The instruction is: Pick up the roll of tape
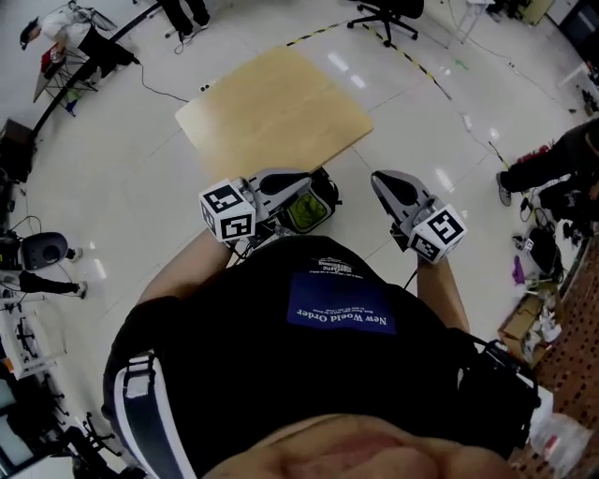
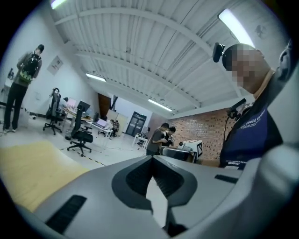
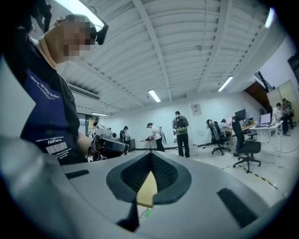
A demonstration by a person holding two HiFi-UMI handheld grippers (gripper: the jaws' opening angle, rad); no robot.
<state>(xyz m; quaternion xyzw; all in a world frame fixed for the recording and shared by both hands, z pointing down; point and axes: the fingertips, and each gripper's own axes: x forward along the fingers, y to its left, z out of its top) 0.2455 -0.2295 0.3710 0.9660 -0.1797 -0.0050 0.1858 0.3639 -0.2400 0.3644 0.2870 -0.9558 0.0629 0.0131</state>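
- Left gripper (image 2: pixel 152 158) and right gripper (image 3: pixel 152 155) both have closed, empty jaws
- Tape shows in no view; the person should probably search near the table (image 1: pixel 271 112), then open one gripper before reaching

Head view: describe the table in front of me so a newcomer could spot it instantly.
On the glossy white floor, on the near side of the black swivel chair, stands a rectangular light-wood table turned cornerwise. It is the only pale wood surface in view.
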